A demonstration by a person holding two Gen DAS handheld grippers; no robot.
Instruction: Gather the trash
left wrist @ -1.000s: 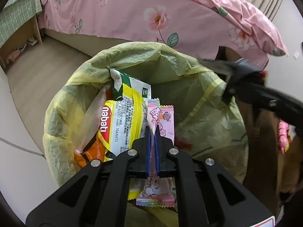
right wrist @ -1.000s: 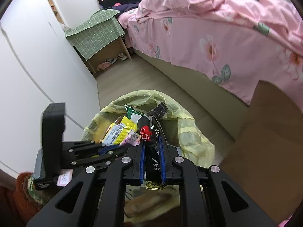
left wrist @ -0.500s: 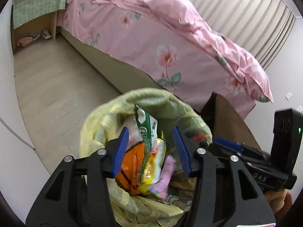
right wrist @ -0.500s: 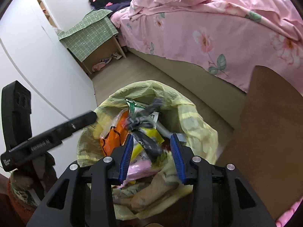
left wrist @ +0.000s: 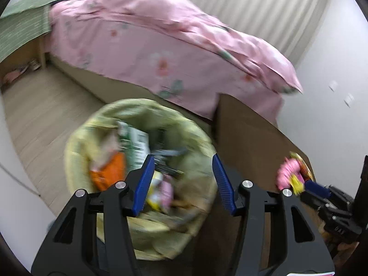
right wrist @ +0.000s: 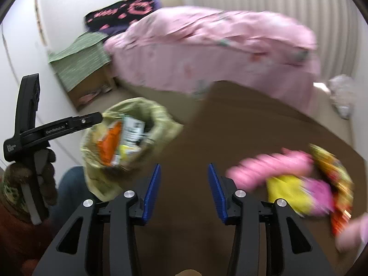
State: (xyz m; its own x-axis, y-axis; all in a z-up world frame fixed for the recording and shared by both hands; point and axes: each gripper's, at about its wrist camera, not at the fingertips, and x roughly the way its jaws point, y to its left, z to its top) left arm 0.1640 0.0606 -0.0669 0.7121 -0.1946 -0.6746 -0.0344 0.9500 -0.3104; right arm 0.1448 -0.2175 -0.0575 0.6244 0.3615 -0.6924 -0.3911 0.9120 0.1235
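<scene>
Both tongs are released and carry nothing: the left gripper (left wrist: 181, 181) hangs above the yellow trash bag (left wrist: 138, 174), the right gripper (right wrist: 182, 189) over the brown table (right wrist: 253, 126) beside the bag. Blurred wrappers (right wrist: 296, 184) lie on the table, right of the bag.

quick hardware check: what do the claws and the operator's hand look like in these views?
Both claws, left claw and right claw, are matte black plastic frames with triangular cut-outs, silver round bolts and ribbed blue finger pads. The left unit's side reads GenRobot.AI in white lettering. The hand gripping its handle wears a dark glove and a reddish sleeve.
</scene>
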